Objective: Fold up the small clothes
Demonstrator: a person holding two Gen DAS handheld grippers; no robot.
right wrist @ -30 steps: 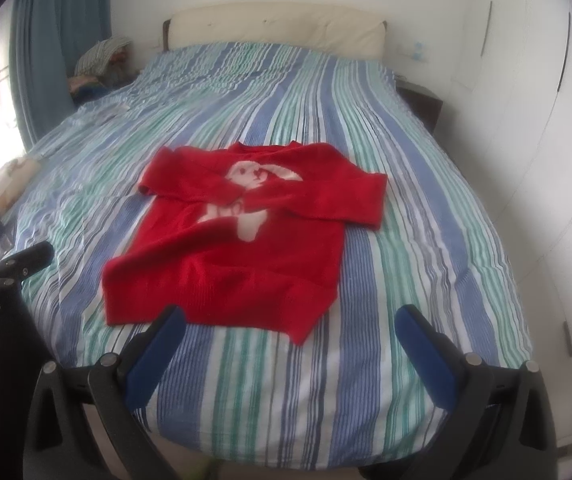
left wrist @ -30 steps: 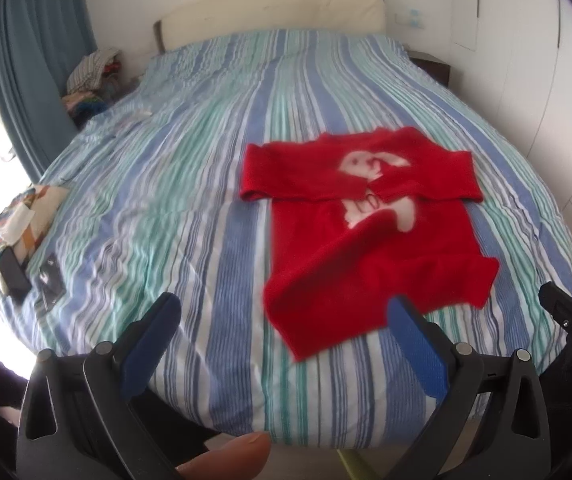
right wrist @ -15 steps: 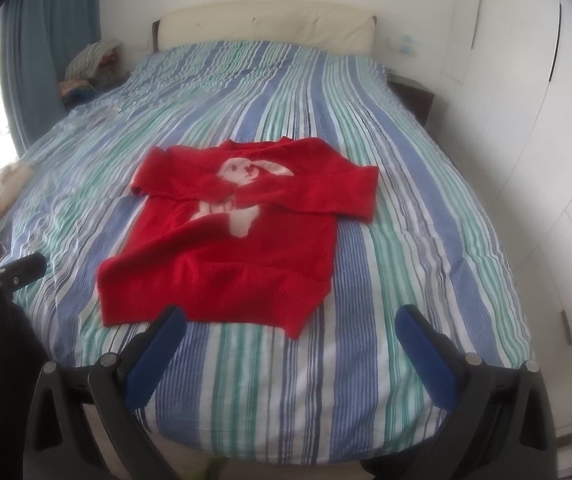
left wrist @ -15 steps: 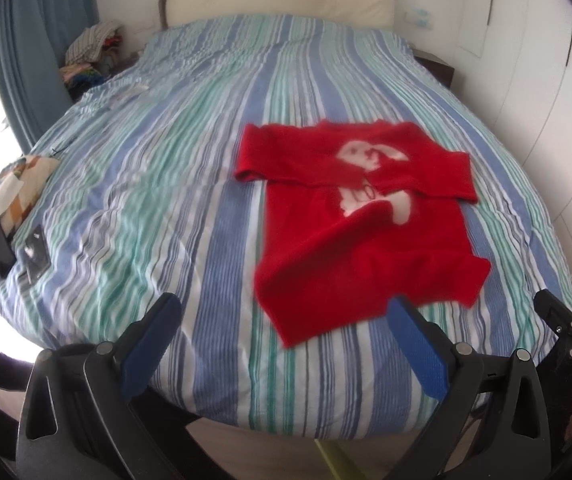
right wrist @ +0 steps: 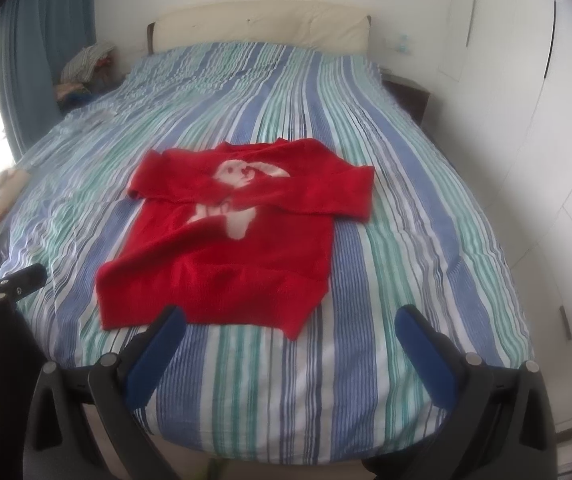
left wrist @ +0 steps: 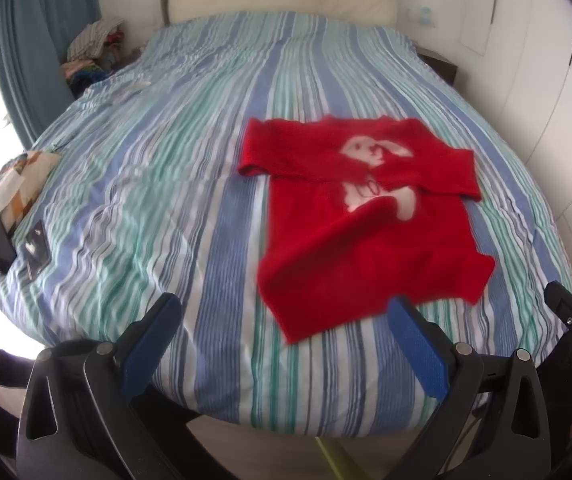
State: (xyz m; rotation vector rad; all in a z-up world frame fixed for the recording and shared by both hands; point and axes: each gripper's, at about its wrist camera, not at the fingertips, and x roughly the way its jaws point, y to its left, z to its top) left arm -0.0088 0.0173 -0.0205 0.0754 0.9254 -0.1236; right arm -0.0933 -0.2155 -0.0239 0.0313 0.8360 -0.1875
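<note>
I see the red sweater (left wrist: 366,220) lying flat on the striped bedspread (left wrist: 189,184), white rabbit motif up, both sleeves folded across the chest, hem toward the near edge of the bed. My left gripper (left wrist: 286,340) and right gripper (right wrist: 290,344) both hang over the near edge with jaws spread wide, nothing between the blue pads, neither touching the sweater. A pile of clothes (left wrist: 93,46) sits far left by the blue curtain (left wrist: 33,52).

A home bedroom: a wide bed under a blue, green and white striped cover (right wrist: 386,208), cream padded headboard (right wrist: 261,24) at twelve o'clock, white wardrobe doors (right wrist: 534,92) at three o'clock.
</note>
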